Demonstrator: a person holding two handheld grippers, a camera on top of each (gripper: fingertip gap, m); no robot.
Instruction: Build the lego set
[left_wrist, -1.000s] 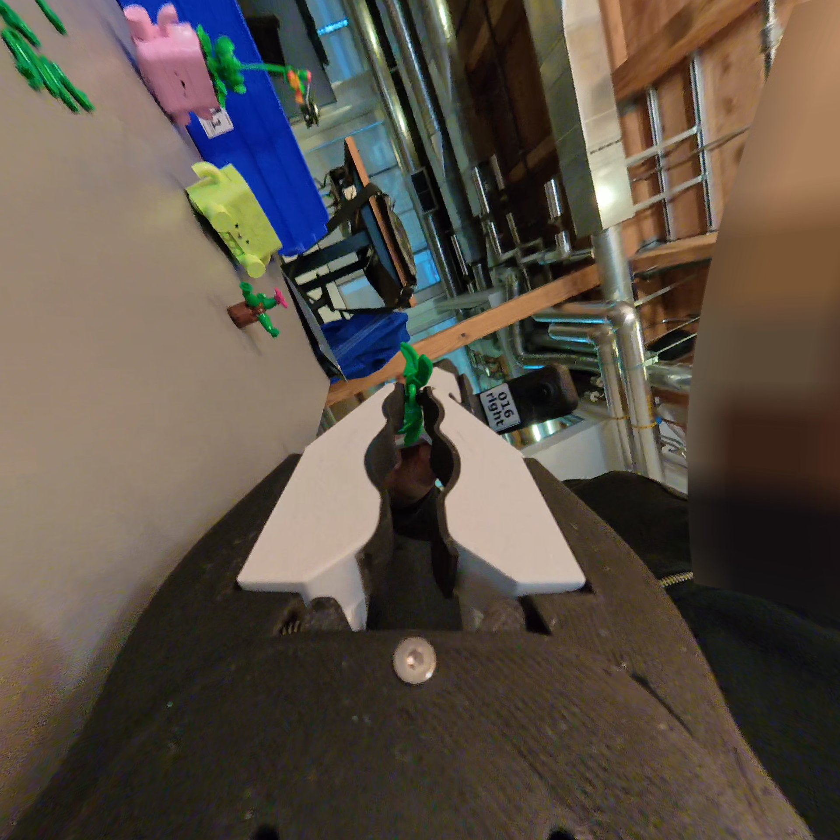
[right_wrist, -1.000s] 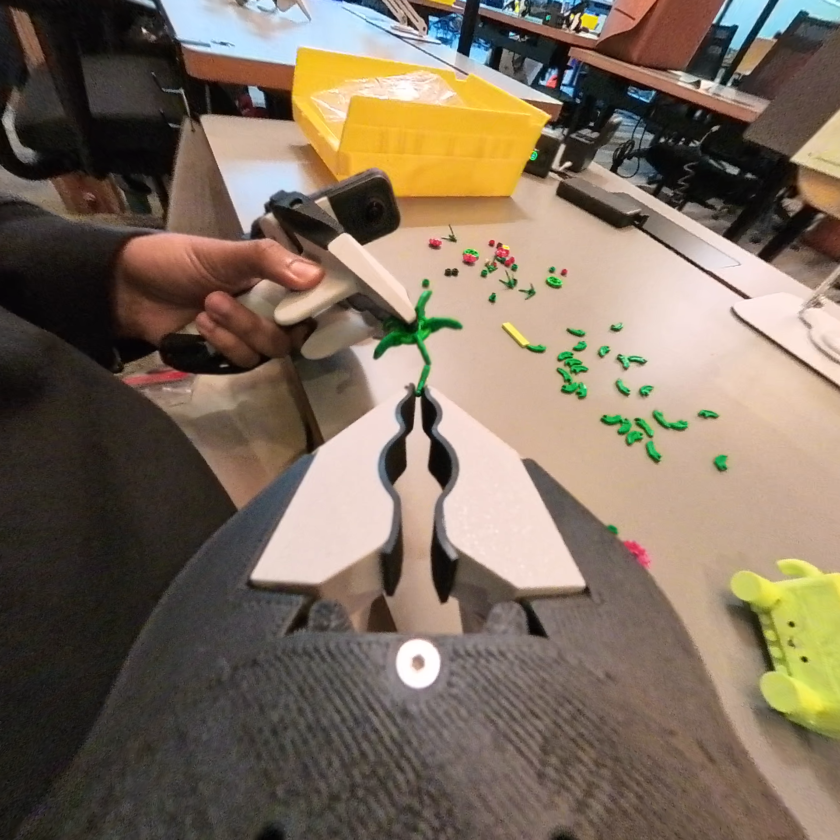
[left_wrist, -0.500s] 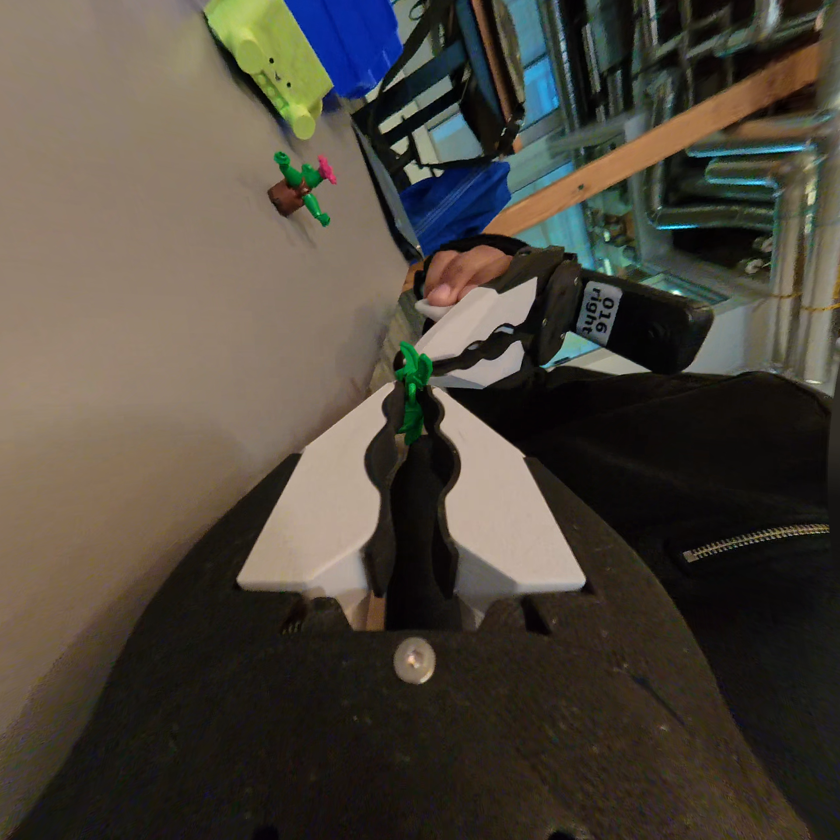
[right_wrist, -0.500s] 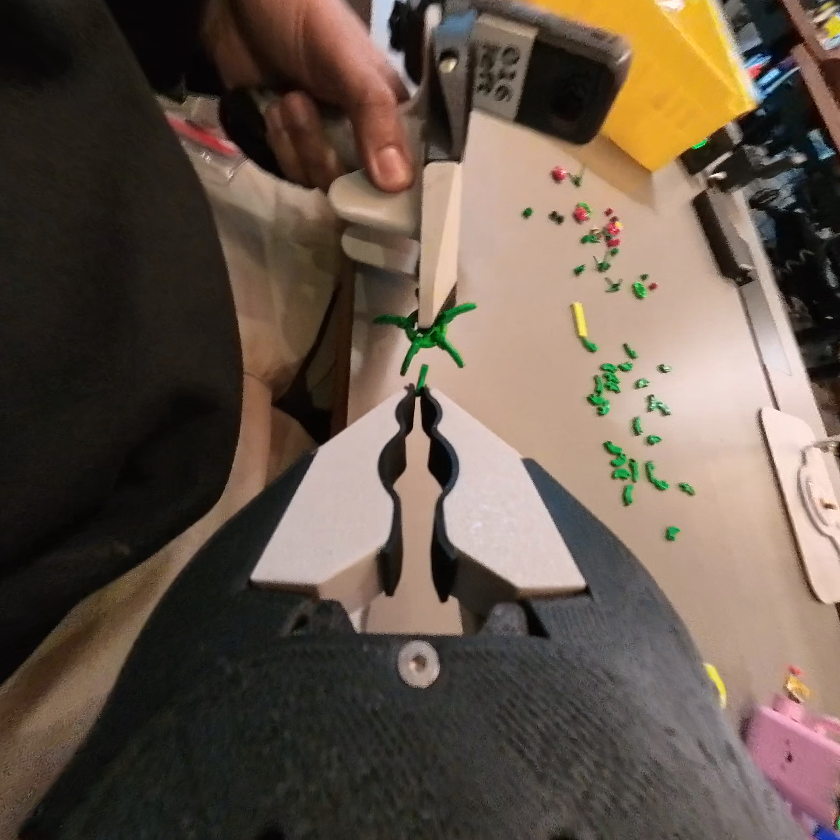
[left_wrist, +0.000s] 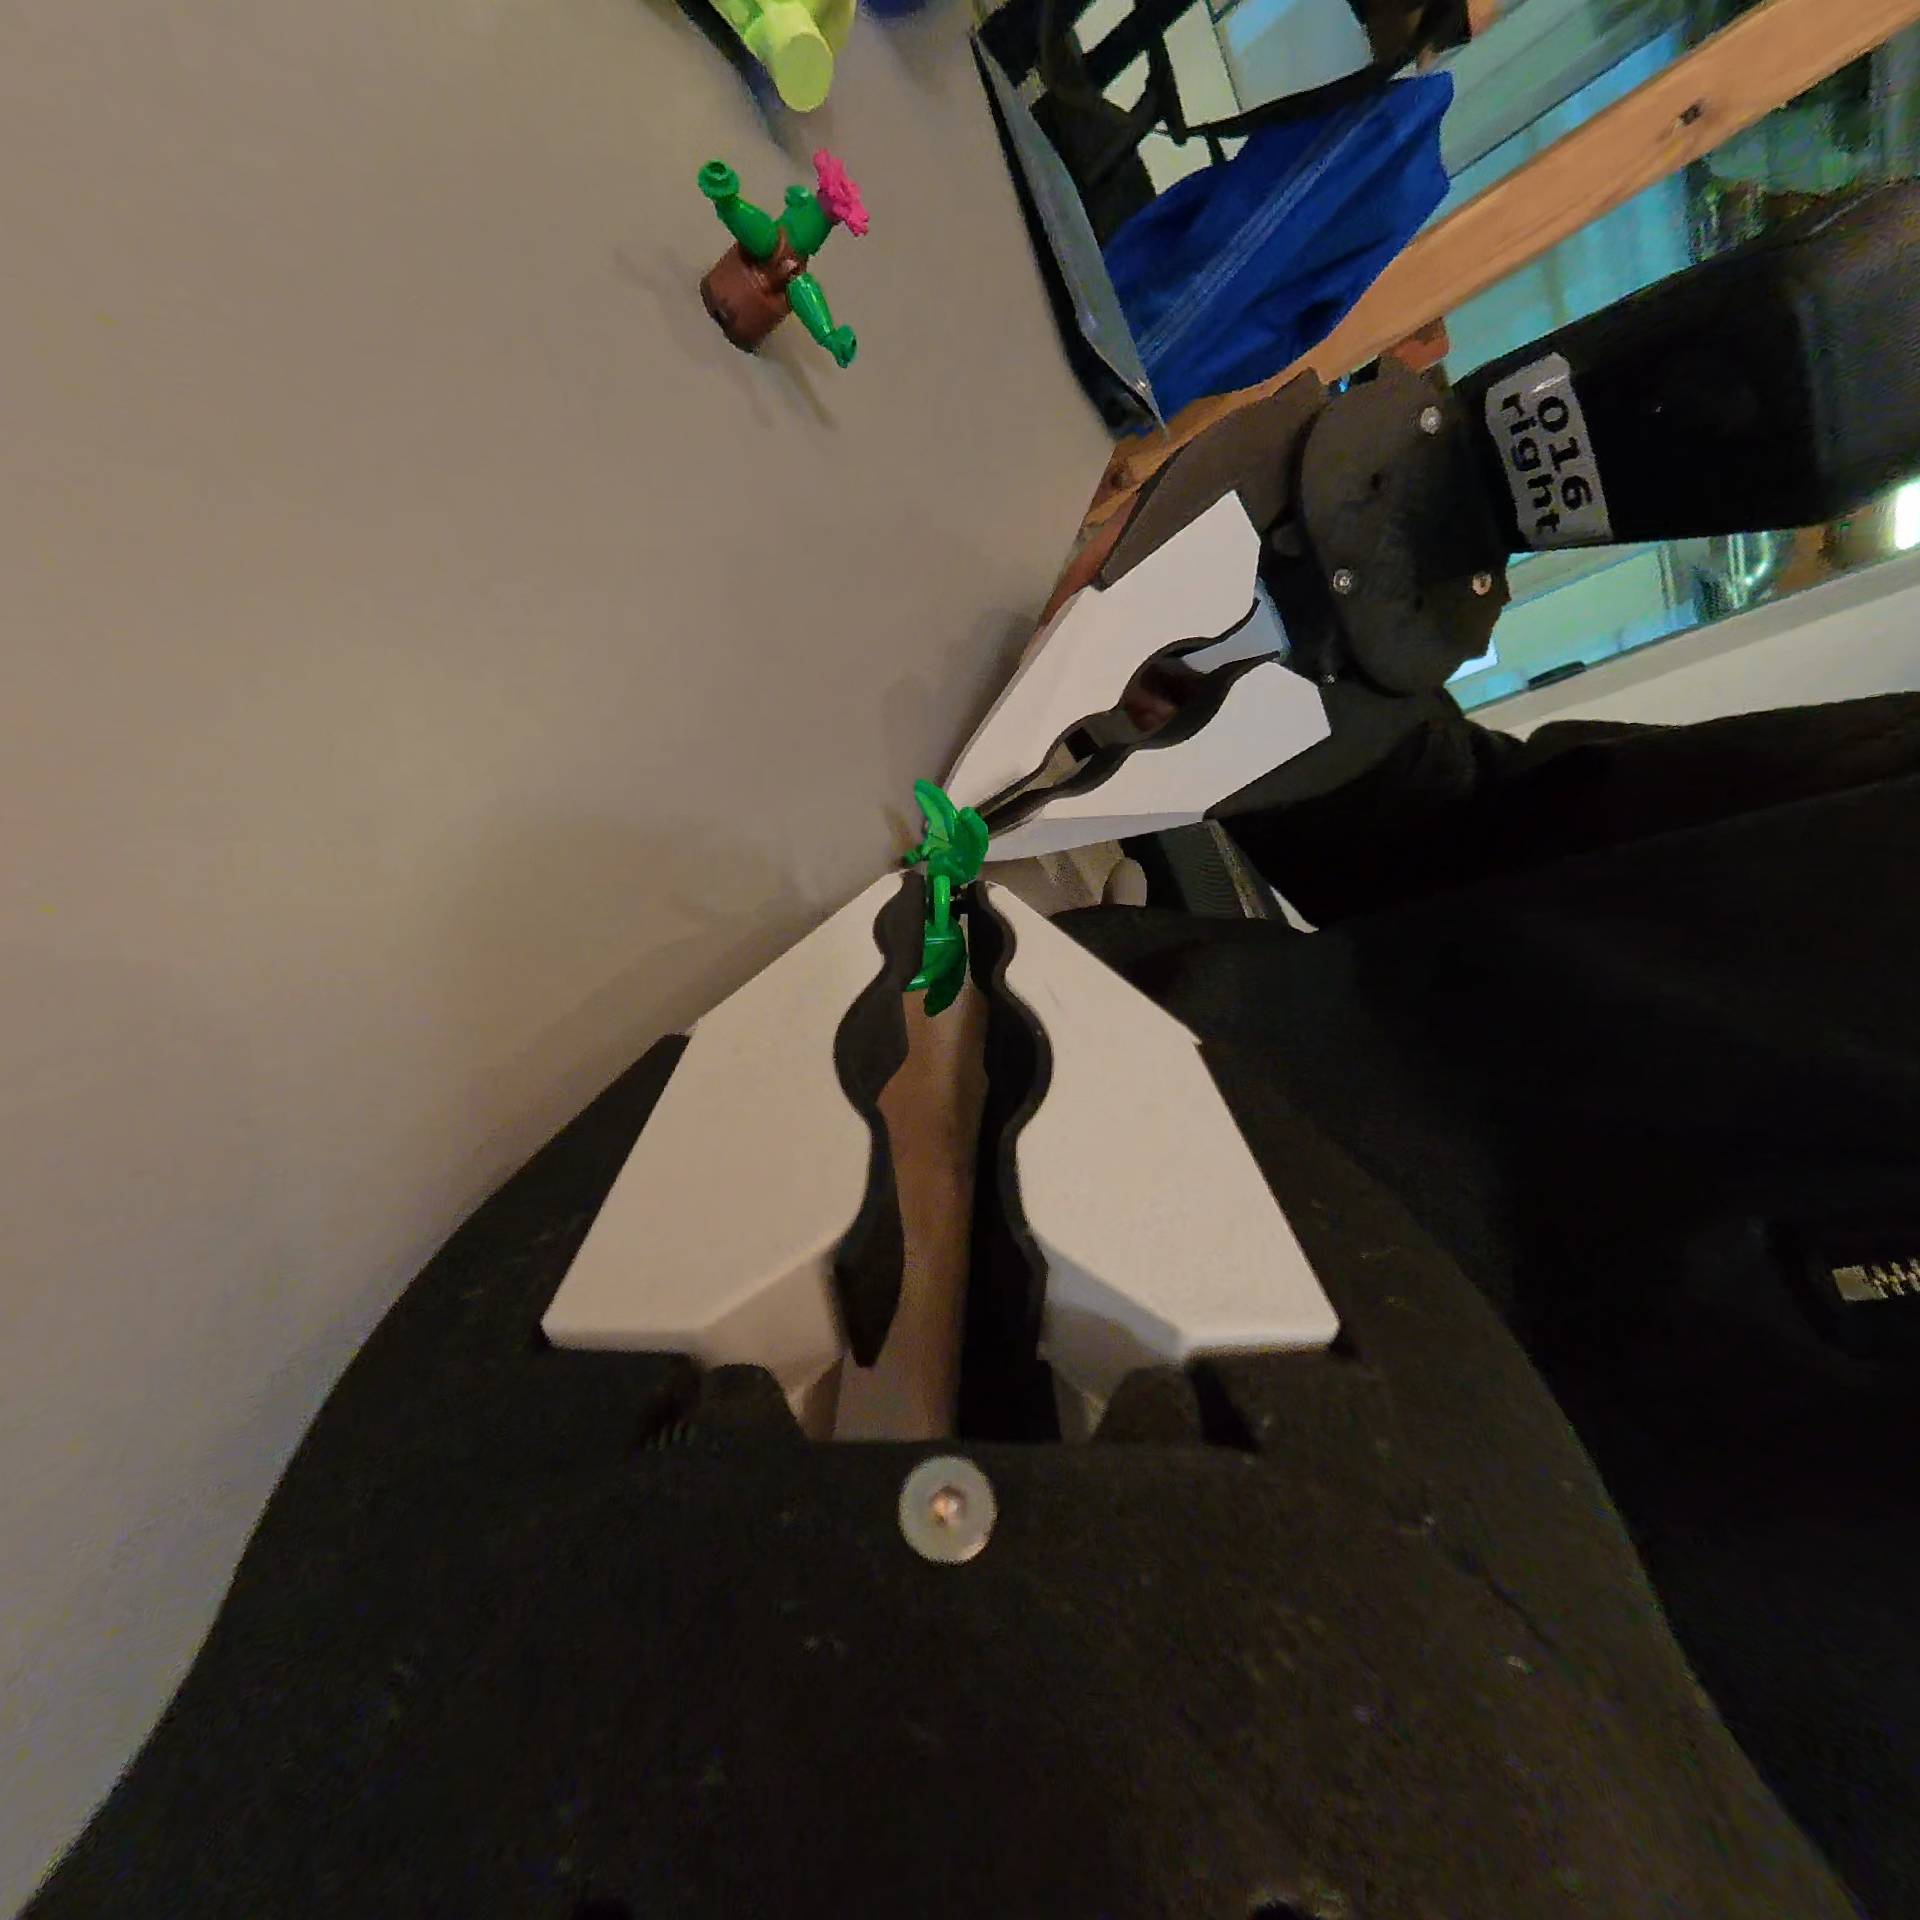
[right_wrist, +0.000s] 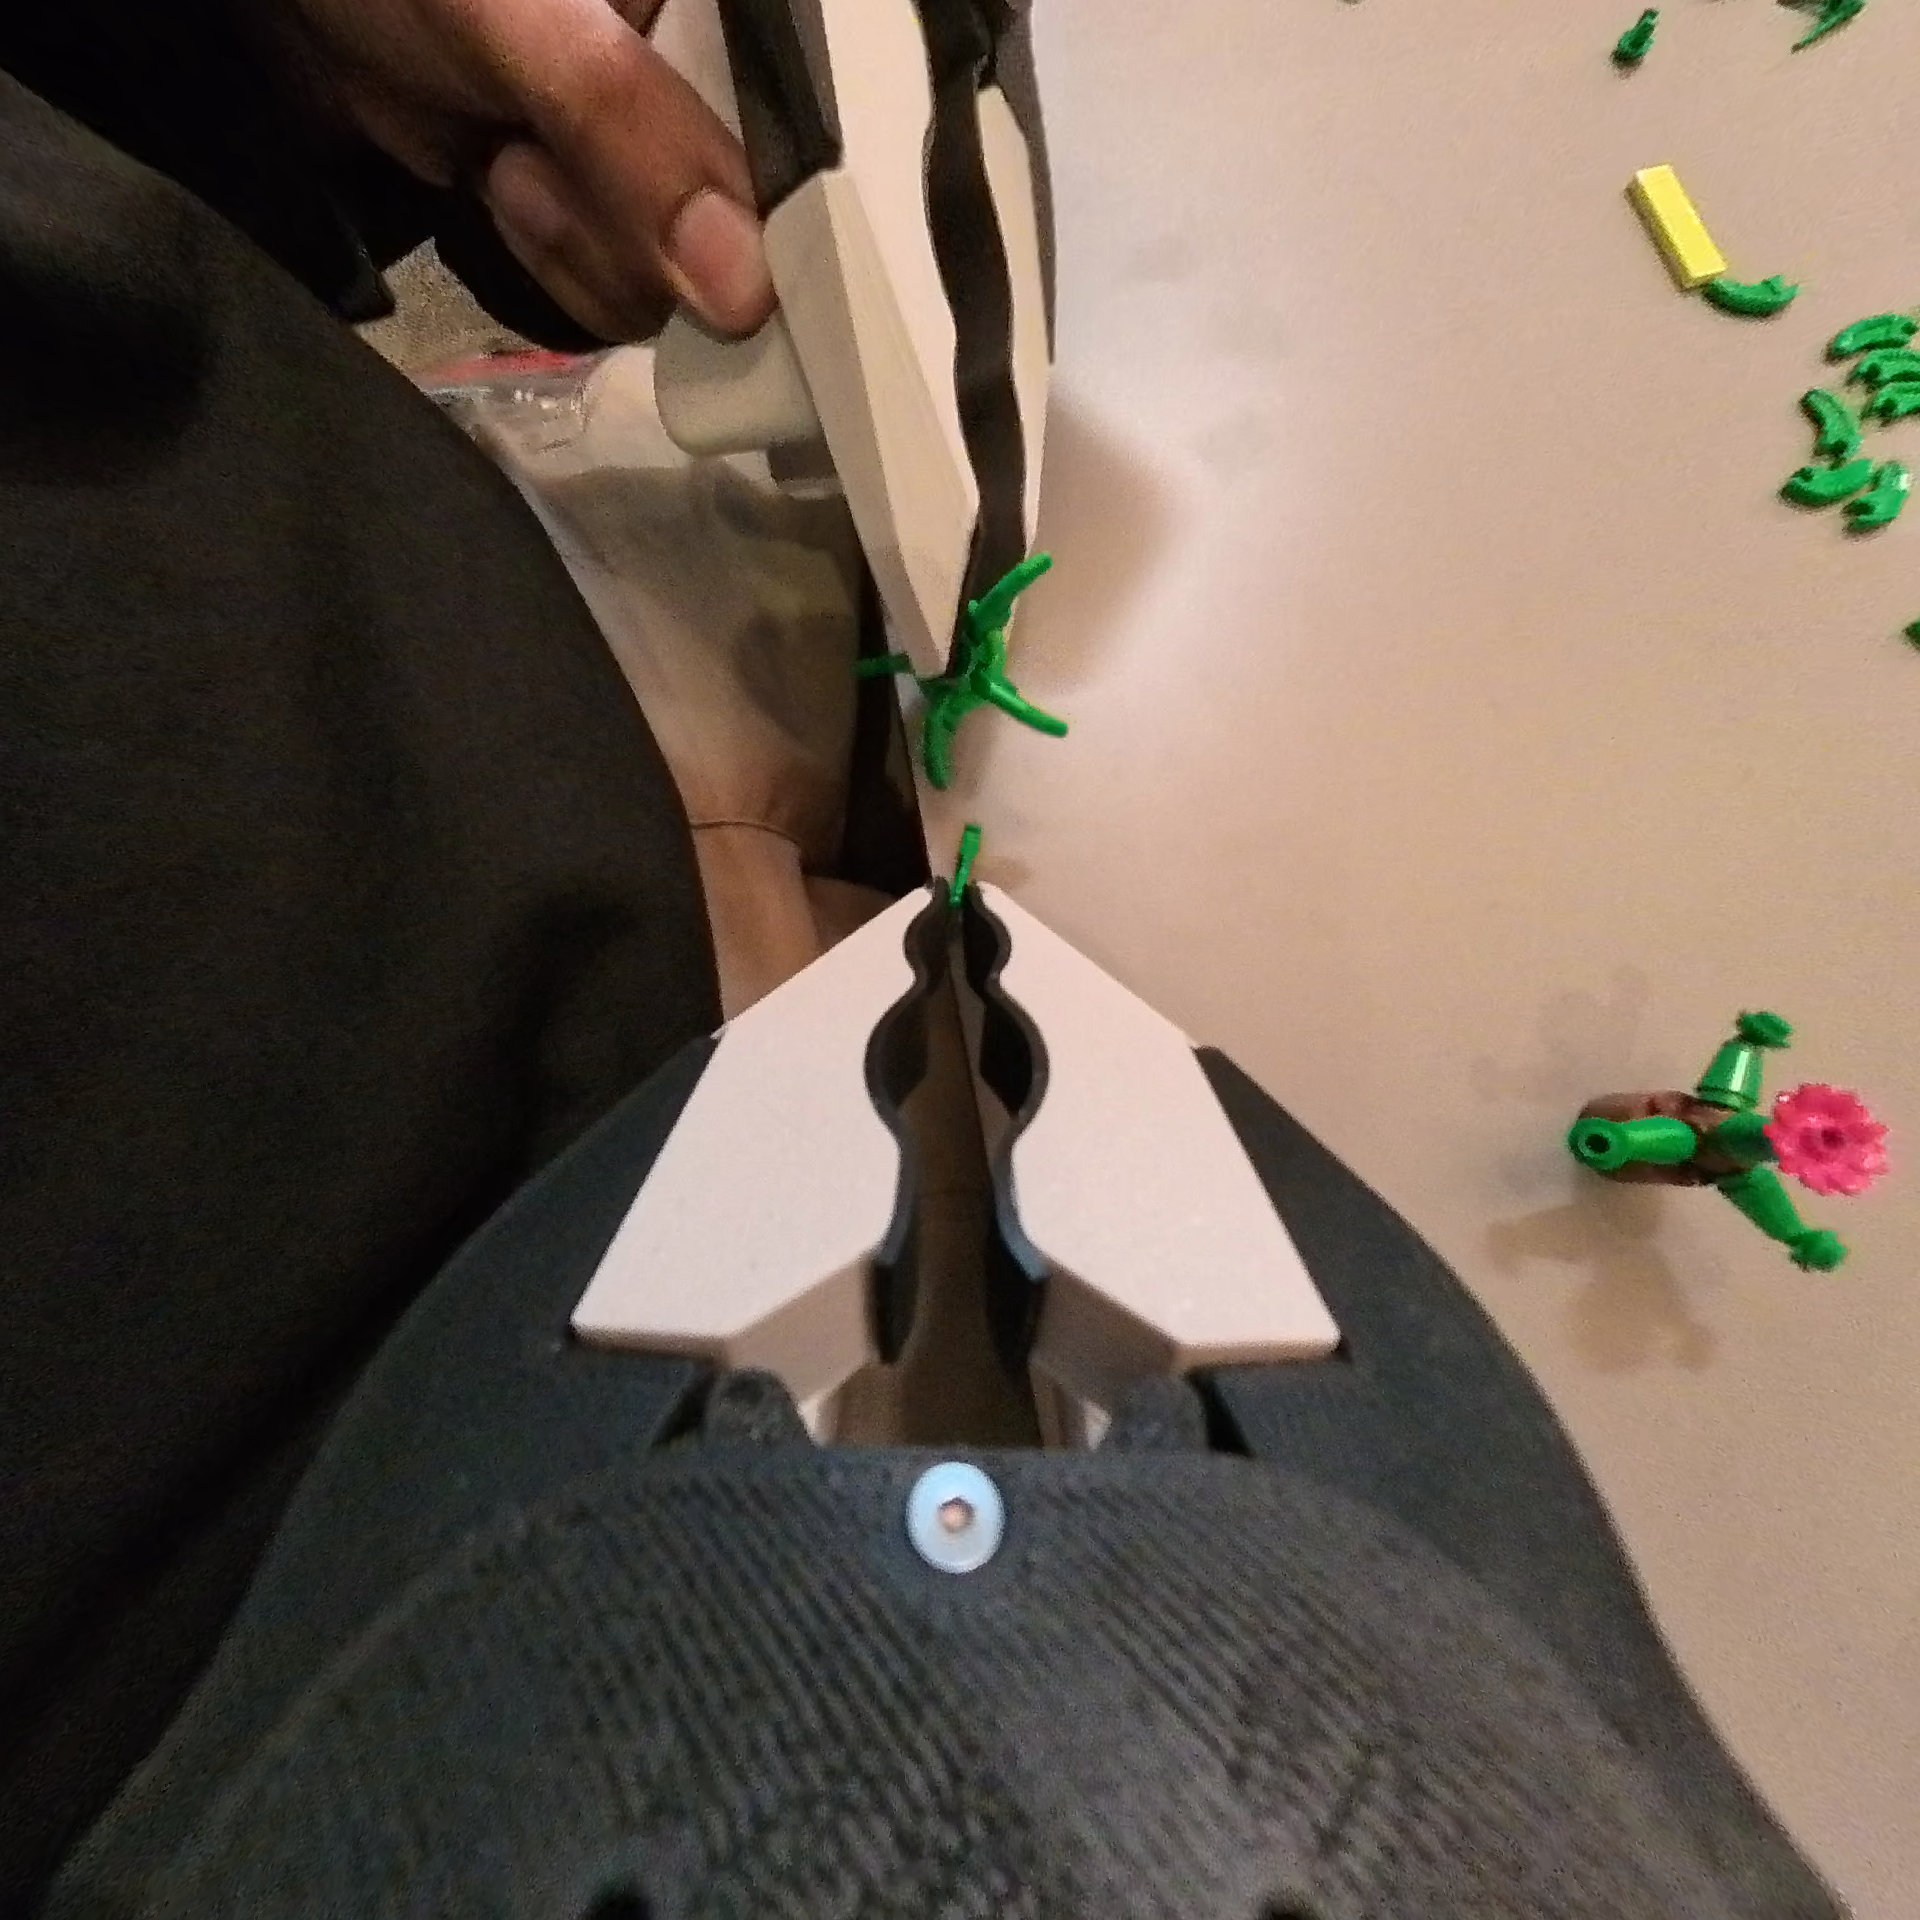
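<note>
Beige surface (right_wrist: 1403, 727) strewn with green pieces. Left gripper (right_wrist: 961, 644) clamps a leafy green sprig (right_wrist: 977, 675); right gripper (right_wrist: 958, 894), pinching a thin green stem (right_wrist: 966, 857), sits just below, axis pointing at the sprig.

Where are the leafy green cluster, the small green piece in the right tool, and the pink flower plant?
leafy green cluster (right_wrist: 977, 675), right wrist view, its hub.
small green piece (right_wrist: 966, 854), right wrist view, exposed tip.
pink flower plant (right_wrist: 1825, 1140), right wrist view, the blossom.
</note>
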